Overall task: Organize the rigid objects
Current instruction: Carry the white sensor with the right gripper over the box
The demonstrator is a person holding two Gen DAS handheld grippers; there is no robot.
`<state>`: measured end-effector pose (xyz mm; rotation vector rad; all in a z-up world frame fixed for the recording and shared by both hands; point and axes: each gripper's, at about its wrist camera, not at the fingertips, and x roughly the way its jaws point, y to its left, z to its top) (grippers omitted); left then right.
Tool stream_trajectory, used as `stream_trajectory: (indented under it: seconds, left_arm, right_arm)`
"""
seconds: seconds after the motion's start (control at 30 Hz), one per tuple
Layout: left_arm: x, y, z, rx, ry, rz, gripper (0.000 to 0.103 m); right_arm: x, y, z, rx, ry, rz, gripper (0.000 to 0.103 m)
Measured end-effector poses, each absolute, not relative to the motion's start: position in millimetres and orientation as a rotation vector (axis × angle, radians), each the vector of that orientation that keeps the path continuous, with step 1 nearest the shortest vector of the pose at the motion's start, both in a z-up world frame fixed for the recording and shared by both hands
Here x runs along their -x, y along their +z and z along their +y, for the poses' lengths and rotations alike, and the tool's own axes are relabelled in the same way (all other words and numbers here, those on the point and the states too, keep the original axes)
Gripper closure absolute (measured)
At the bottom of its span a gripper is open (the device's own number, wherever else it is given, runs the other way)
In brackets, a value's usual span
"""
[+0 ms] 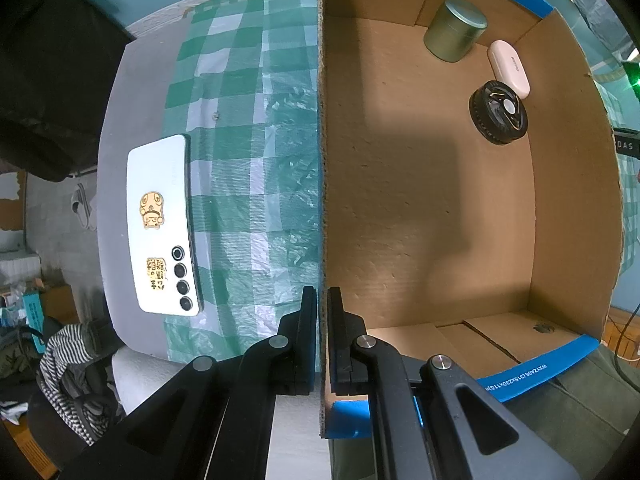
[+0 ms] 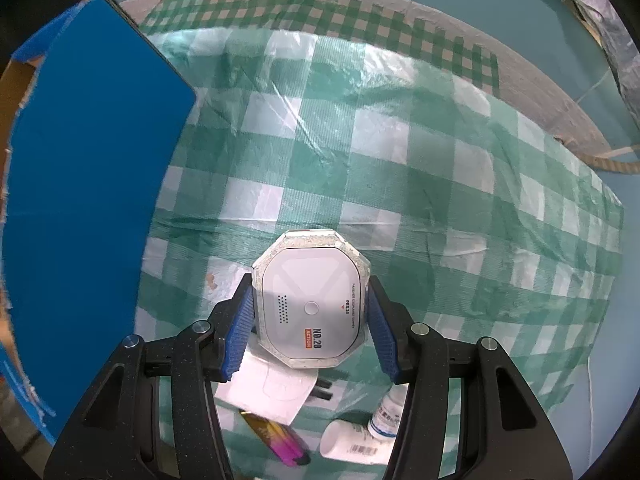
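Left wrist view: the left gripper (image 1: 322, 304) is clamped on the near wall of the cardboard box (image 1: 322, 160), one finger outside and one inside. Within the box, toward its far end, a green round tin (image 1: 454, 30), a pale pink case (image 1: 509, 68) and a black round fan-like part (image 1: 499, 112) are seen, the case touching the black part. Outside that wall, a white phone (image 1: 162, 226) is laid face down at the edge of the green checked cloth (image 1: 248, 140).

Right wrist view: the right gripper (image 2: 310, 328) is closed on a grey octagonal device (image 2: 312, 298), marked NO.20, held above the cloth (image 2: 440, 180). Below the device, a white card (image 2: 268, 394), a pink-and-yellow pen-like item (image 2: 276, 438), a white cylinder (image 2: 354, 446) and a small white bottle (image 2: 390, 414) are recorded. Left of the device, the blue outer side of the box (image 2: 88, 184) is seen.
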<state>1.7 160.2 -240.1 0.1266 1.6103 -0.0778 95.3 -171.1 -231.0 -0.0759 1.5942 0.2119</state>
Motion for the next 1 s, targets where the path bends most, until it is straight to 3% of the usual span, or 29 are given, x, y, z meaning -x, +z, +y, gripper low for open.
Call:
stream_trajectory:
  seconds: [1.0]
  left_arm:
    - [-3.6, -240.0, 156.2, -0.130, -0.080, 1.609, 0.098]
  right_arm:
    - [-108.9, -127.3, -134.0, 0.109, 0.356, 1.475, 0.050]
